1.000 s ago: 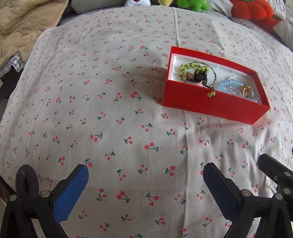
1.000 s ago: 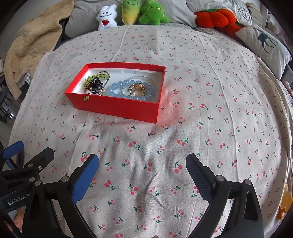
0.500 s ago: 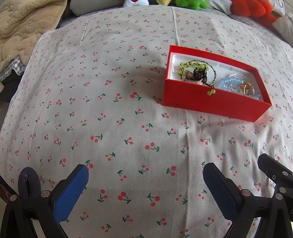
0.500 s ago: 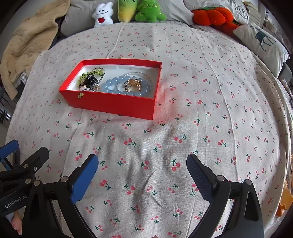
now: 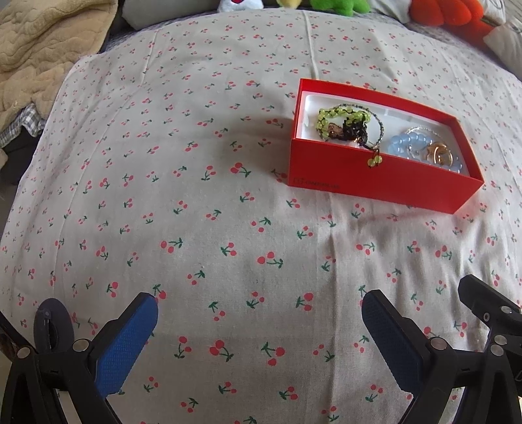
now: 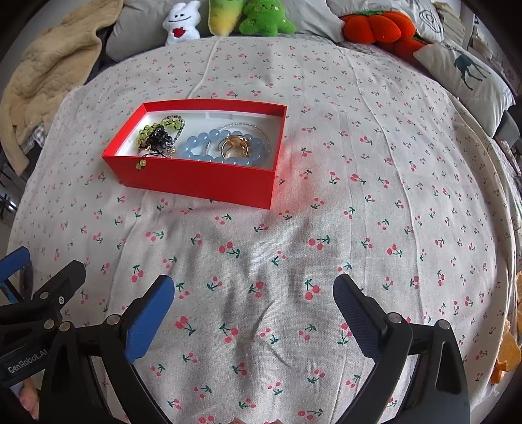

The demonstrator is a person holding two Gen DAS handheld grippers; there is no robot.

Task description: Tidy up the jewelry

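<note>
The left gripper (image 5: pixel 259 313) hangs low over the cherry-print cloth (image 5: pixel 195 202) with its blue-padded fingers (image 5: pixel 125 345) spread wide and nothing between them; only bare fabric shows in the gap. The right gripper (image 6: pixel 253 293) sits the same way, released and empty, its two pads (image 6: pixel 148 318) well apart above the cloth, and the black frame of the left tool shows at the lower left edge of the right wrist view. The task's thing, an open red box (image 6: pixel 208 177) lined in white, rests on the cloth well apart from both pairs of tongs: in the left wrist view it lies ahead and to the right of the fingers, and in the right wrist view ahead and to the left, so it stands roughly between the two tools and further out. Inside the red box (image 5: pixel 375 176), at one end, a green bead bracelet (image 5: pixel 339 115) is tangled with a dark beaded piece (image 5: pixel 354 130), and a short strand ending in two green beads (image 5: pixel 375 160) hangs over the near wall. At the other end a pale blue bead bracelet (image 6: pixel 208 143) curls around a gold ring (image 6: pixel 235 146), with a thin silver chain (image 6: pixel 244 125) beside them. Beyond the cloth lie a beige quilted blanket (image 6: pixel 49 75), a white plush (image 6: pixel 181 22), green plush toys (image 6: pixel 264 18), an orange plush (image 6: pixel 375 27) and a pillow with a deer print (image 6: pixel 466 73).
</note>
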